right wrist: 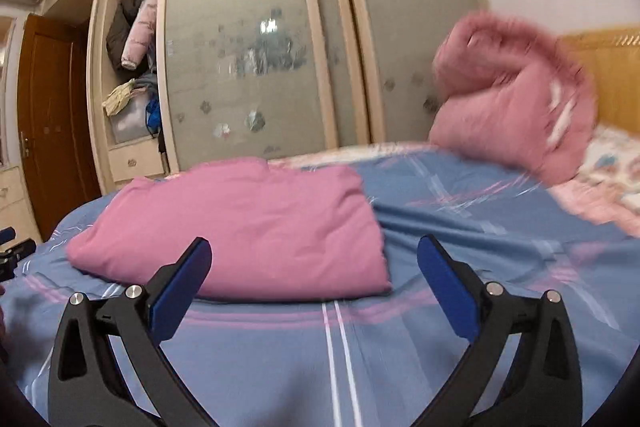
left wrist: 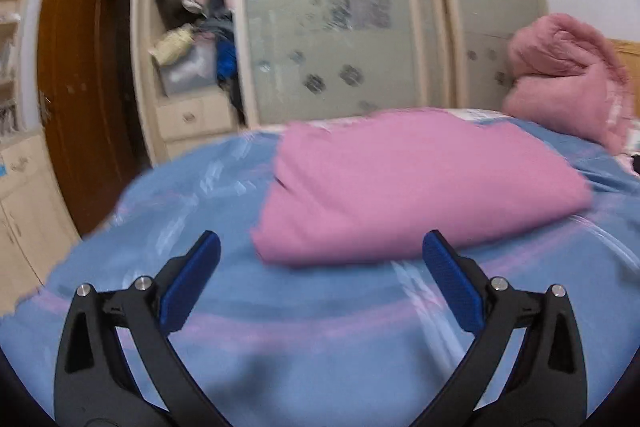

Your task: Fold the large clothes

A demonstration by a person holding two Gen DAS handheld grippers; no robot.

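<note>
- The pink garment (right wrist: 240, 227) lies on the blue checked bedspread (right wrist: 460, 235), left of the bed's middle as seen from the right wrist view, already gathered into a thick, roughly rectangular bundle of several layers.
- Its near edge is a rounded fold; its right side shows stacked layer edges and some creasing. The left end looks looser and a little uneven, though motion blur prevents a firm finding.
- Judgement: the folding of this item appears largely complete. What may remain is a last halving or a tidying of the edges; the pictures do not settle which.
- The right gripper (right wrist: 314, 263) hovers above the bedspread just near of the bundle, jaws spread wide and holding nothing. Its left pad overlaps the bundle's near edge in the view; whether it touches the cloth cannot be told.
- The left gripper (left wrist: 320, 259) is likewise spread wide and empty, placed just near of the same bundle (left wrist: 400, 187), towards its near left corner.
- A fluffy pink blanket (right wrist: 512, 95) sits bunched at the far right by the wooden headboard (right wrist: 608, 67), well apart from the bundle. Whether it belongs to the task cannot be told.
- Beyond the bed stands a wardrobe (right wrist: 260, 47) with frosted sliding doors, its left bay open and stuffed with clothes.
</note>
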